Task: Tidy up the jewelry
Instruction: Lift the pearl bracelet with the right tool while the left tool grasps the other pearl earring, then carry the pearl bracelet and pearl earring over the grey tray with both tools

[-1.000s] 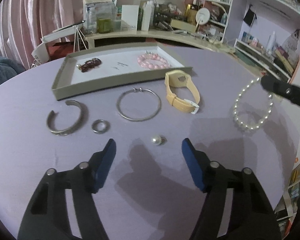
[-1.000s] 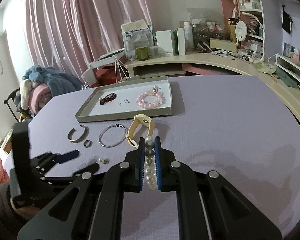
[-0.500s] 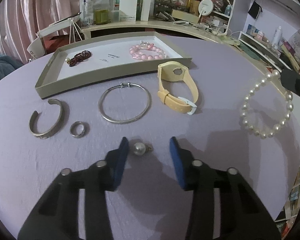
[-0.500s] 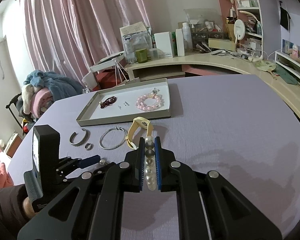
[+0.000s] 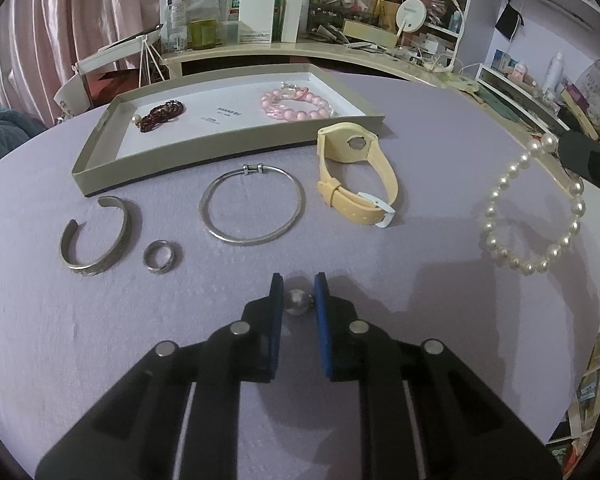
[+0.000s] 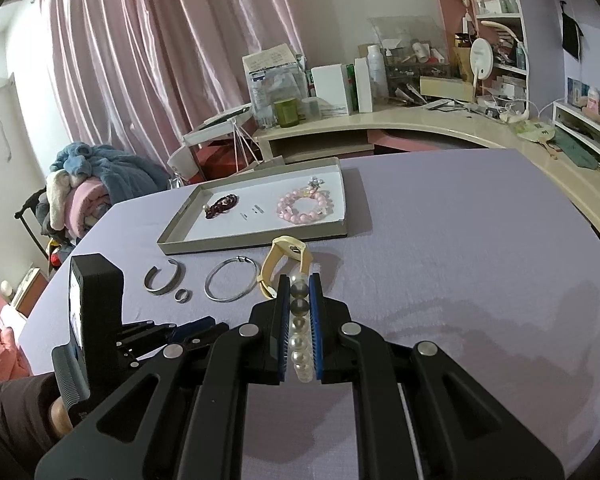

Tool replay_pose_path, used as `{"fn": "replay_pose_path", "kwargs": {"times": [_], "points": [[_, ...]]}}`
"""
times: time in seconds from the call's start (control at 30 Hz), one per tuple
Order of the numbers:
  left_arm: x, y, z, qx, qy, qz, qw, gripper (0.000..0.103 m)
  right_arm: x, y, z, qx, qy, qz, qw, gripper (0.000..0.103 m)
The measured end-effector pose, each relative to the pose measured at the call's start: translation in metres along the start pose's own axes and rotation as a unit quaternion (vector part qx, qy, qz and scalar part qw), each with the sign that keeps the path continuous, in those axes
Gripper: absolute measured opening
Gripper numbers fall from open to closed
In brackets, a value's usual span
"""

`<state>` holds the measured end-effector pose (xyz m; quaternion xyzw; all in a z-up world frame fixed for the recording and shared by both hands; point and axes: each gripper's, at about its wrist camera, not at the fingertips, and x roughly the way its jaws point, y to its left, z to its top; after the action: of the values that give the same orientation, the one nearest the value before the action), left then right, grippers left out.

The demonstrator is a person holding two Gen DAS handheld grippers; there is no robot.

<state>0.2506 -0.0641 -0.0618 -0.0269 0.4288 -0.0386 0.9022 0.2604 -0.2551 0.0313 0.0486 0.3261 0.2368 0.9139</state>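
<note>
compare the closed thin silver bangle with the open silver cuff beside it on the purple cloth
The thin silver bangle is a full closed circle with a small clasp; the silver cuff is an open C with a gap. The bangle is thin wire, the cuff a wider flat band. The bangle's loop is larger. Both lie flat outside the tray.

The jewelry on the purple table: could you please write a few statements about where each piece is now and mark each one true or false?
1. The right hand-held gripper is shut on the pearl bracelet. True.
2. The yellow watch lies inside the tray. False: it lies on the table, beside the tray.
3. The pink bead bracelet is in the tray. True.
4. The left hand-held gripper is wide open, far from any piece. False: its fingers closely flank the single pearl earring.
5. The silver ring lies between the silver cuff and the silver bangle. True.
</note>
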Motion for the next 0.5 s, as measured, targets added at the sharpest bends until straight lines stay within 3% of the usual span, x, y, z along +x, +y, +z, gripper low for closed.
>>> {"fn": "replay_pose_path", "kwargs": {"times": [0.23,0.5], "points": [[-0.020,0.017,-0.003,0.001,-0.016,0.002,0.9999,0.016,-0.002,0.004,0.006,-0.002,-0.006,0.002,1.000,0.010],[-0.068,0.053,0.002,-0.009,-0.062,0.020,0.9978,0.016,-0.005,0.013,0.014,-0.009,-0.016,0.005,1.000,0.010]]}}
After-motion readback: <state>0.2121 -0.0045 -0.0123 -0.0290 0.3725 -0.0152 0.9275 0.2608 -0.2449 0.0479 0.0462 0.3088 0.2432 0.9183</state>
